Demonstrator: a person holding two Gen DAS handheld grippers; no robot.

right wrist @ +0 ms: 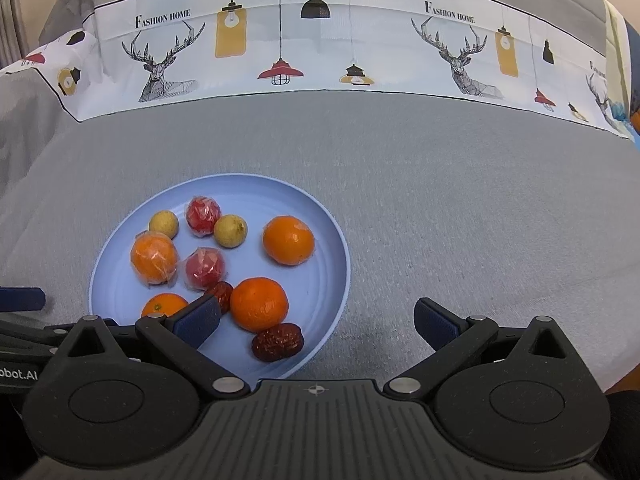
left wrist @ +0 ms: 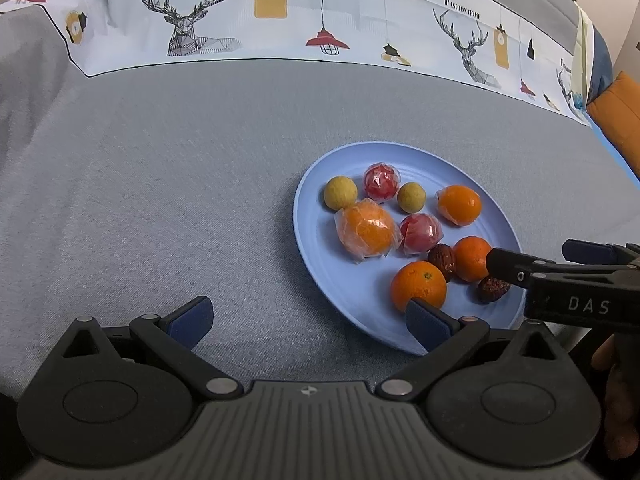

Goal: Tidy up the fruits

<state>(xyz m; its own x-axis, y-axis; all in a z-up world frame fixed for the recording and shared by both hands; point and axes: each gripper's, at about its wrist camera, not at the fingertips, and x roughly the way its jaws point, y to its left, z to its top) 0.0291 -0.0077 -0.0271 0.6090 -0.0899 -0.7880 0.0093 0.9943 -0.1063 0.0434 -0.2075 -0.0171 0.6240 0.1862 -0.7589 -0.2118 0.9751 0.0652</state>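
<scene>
Left claw (left wrist: 308, 320): seen spread wide, nothing gripped; its right pad is set just in front of a bare orange (left wrist: 419, 285) at the plate's near edge, though contact cannot be confirmed.
Right claw (right wrist: 318, 320): also seen wide open and empty; its left pad overlaps the near part of the plate, beside a large orange (right wrist: 259, 304).
Plate (left wrist: 320, 248): light blue, round, laid on the grey cloth-covered surface (left wrist: 180, 180), with all the fruit gathered on it.
Fruit: two yellow round fruits (right wrist: 163, 223), two red fruits in clear wrap (right wrist: 203, 215), a plastic-wrapped orange (right wrist: 154, 258), a wrapped orange (right wrist: 288, 240) toward the far right, and two wrinkled red dates (right wrist: 277, 342).
Backdrop: a white cloth band (right wrist: 320, 40) printed with deer heads and lamps is seen behind the surface.
Hidden: in the right wrist view the bare orange is half covered by the claw's left pad; in the left wrist view one date is partly masked by the right claw's arm.
</scene>
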